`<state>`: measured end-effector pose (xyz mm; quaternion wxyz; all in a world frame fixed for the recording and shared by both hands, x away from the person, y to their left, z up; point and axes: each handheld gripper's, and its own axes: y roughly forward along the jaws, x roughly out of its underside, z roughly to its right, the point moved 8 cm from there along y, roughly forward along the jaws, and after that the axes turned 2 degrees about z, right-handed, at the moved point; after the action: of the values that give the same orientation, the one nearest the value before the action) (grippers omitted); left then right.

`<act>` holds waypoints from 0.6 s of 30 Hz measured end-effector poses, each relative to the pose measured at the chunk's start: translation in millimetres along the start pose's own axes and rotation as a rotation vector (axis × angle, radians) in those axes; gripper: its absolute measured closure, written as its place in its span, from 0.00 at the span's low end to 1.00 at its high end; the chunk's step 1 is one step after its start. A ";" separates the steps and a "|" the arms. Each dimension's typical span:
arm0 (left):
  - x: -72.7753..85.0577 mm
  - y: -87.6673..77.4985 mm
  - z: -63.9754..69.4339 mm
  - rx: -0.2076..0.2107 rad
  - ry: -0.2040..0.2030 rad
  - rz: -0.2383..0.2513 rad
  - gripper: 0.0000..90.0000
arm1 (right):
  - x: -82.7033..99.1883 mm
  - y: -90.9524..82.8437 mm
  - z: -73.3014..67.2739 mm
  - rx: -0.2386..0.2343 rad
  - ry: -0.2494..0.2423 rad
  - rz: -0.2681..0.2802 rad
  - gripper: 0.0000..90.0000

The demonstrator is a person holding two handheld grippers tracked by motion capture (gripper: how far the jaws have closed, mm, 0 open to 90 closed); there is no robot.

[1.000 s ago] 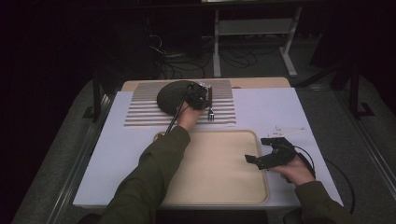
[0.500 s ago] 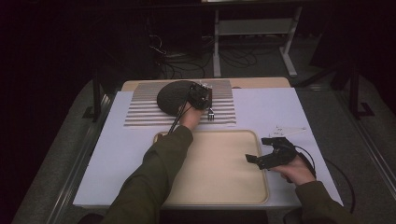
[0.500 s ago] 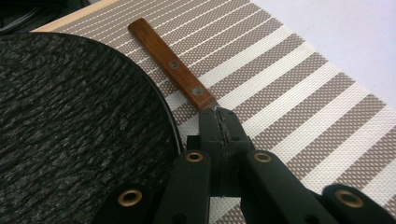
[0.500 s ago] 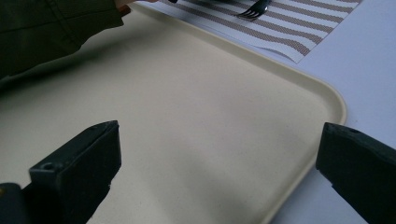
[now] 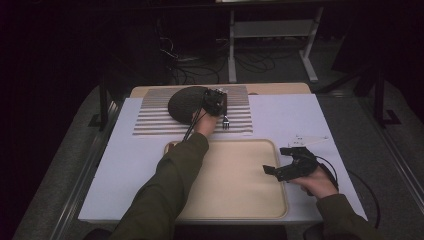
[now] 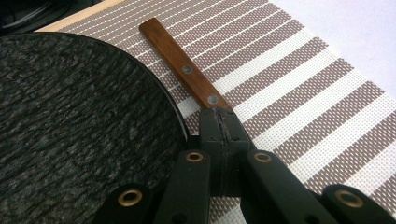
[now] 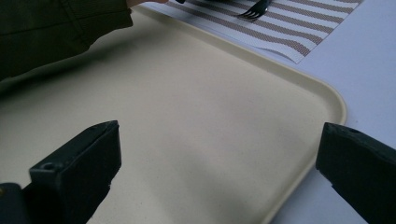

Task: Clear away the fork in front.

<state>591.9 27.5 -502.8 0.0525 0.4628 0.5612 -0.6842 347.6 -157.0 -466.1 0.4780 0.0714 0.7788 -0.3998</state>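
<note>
A fork with a wooden handle (image 6: 182,65) lies on the striped placemat (image 5: 150,119), just right of a dark round plate (image 5: 184,104). My left gripper (image 5: 217,101) is shut on the near end of that handle, its jaws (image 6: 219,126) pressed together around it beside the plate's rim (image 6: 154,88). The fork's tines (image 5: 226,122) point toward the cream tray (image 5: 235,200) and show again at the top of the right gripper view (image 7: 254,11). My right gripper (image 5: 274,171) hangs open over the tray's right edge (image 7: 327,107) with nothing between its jaws.
A white sheet (image 5: 285,112) covers the table under the placemat and tray. A small white piece (image 5: 306,138) lies right of the tray. Behind the table stand a metal shelf frame (image 5: 270,30) and floor cables (image 5: 185,60). The left sleeve (image 7: 56,28) crosses the tray.
</note>
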 end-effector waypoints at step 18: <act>-10.2 8.9 4.6 -0.005 0.016 -0.001 1.00 | 0.2 -0.7 1.1 -0.003 0.005 0.001 0.00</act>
<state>600.3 15.9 -502.5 0.0489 0.4680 0.5633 -0.6791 347.9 -158.3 -466.1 0.4765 0.0723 0.7804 -0.3983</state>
